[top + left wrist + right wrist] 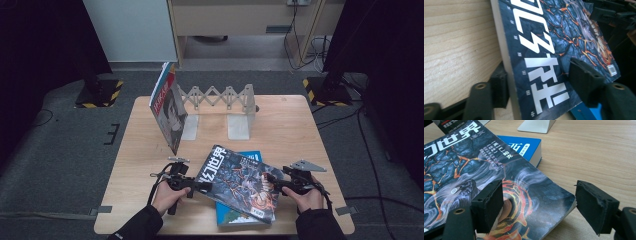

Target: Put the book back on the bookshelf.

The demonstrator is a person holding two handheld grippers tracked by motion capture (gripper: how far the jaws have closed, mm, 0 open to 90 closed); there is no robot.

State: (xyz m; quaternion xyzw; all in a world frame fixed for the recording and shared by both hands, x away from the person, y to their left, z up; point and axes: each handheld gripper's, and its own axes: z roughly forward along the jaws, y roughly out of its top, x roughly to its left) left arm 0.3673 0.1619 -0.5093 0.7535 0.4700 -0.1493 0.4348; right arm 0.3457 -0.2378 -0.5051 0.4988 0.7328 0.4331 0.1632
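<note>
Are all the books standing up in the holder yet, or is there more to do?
One is done: a red-covered magazine leans upright at the white expanding rack. In hand is the dark lava-cover magazine: the left gripper straddles its spine edge, and the right gripper has one of its fingers on the cover and the other off to the side. Left to do: it probably goes in the rack, then the blue book underneath.

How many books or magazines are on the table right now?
3: the dark magazine between both grippers, the blue book beneath it, and the red-covered magazine standing against the bookend rack. None seems hidden.
</note>
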